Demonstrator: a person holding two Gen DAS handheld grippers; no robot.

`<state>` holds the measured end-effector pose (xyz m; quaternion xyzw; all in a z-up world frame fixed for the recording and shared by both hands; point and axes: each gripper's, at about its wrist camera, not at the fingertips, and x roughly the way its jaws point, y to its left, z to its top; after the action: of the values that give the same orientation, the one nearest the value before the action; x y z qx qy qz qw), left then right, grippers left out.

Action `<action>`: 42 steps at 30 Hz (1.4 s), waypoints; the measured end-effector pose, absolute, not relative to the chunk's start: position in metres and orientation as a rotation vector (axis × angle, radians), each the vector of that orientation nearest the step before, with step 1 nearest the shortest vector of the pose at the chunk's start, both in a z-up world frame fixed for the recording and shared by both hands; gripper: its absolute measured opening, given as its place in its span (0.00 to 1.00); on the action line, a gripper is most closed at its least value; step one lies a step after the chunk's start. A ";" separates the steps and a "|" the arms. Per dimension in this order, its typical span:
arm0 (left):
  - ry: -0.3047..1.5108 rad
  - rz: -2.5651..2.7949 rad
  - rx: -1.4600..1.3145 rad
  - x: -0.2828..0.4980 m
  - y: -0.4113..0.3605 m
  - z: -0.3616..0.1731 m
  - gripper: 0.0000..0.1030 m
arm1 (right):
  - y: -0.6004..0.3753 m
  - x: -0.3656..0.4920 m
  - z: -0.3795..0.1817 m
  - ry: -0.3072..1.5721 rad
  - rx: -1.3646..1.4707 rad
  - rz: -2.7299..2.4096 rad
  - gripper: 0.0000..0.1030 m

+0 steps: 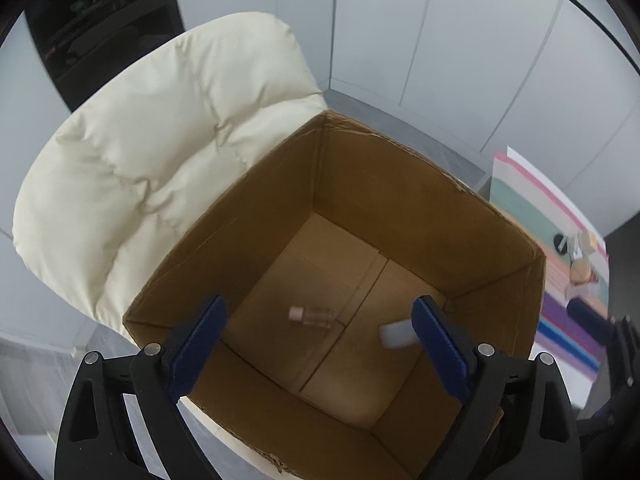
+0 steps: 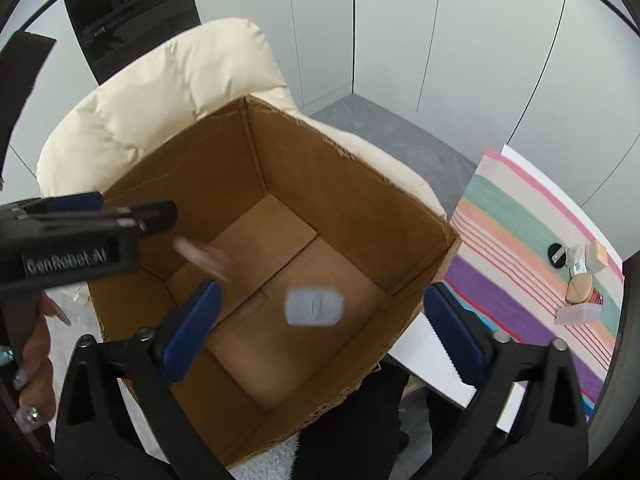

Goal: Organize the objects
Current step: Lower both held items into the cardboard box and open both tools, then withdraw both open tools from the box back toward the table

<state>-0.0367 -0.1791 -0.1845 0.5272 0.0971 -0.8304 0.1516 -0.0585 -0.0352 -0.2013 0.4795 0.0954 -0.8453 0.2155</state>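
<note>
Both my grippers hang over an open cardboard box [image 1: 400, 184] that sits on a cream padded chair [image 1: 152, 152]. My left gripper [image 1: 320, 344] has its jaws spread wide, with nothing between the blue pads. Past them, in the left wrist view, a small pink bottle [image 1: 311, 316] lies on its side on the box floor, near the middle seam. A white piece [image 1: 396, 334] shows just beside the right-hand pad; it is blurred, so I cannot tell whether it rests on the floor or is in the air.

My right gripper [image 2: 320, 328] is also wide open and holds nothing. In its view a pale grey-white block [image 2: 314, 307] shows blurred between the pads without touching either, over the box floor. A pinkish smear [image 2: 204, 258] near the left wall is probably the bottle, though it is too blurred to be sure. The left gripper's black body [image 2: 80, 240] reaches in from the left, with my hand [image 2: 36, 364] under it.

To the right of the box, a striped cloth [image 2: 520, 280] covers a table, and a few small things [image 2: 580, 276] lie on it near the far edge.
</note>
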 end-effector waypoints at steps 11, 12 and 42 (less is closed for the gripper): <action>0.242 -2.403 1.514 -0.034 -0.172 -0.182 0.92 | -0.034 -0.060 -0.208 0.247 1.338 -2.349 1.00; 0.251 -2.403 1.515 -0.034 -0.173 -0.182 0.92 | -0.034 -0.061 -0.208 0.239 1.345 -2.348 1.00; 0.257 -2.548 1.355 0.068 -0.135 -0.133 0.92 | 0.030 0.009 -0.176 0.157 1.362 -2.388 1.00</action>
<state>0.0677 -0.1349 -0.1326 0.4643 0.0881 -0.8728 0.1220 0.0093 0.0297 -0.1755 0.4854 0.0559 -0.8510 0.1926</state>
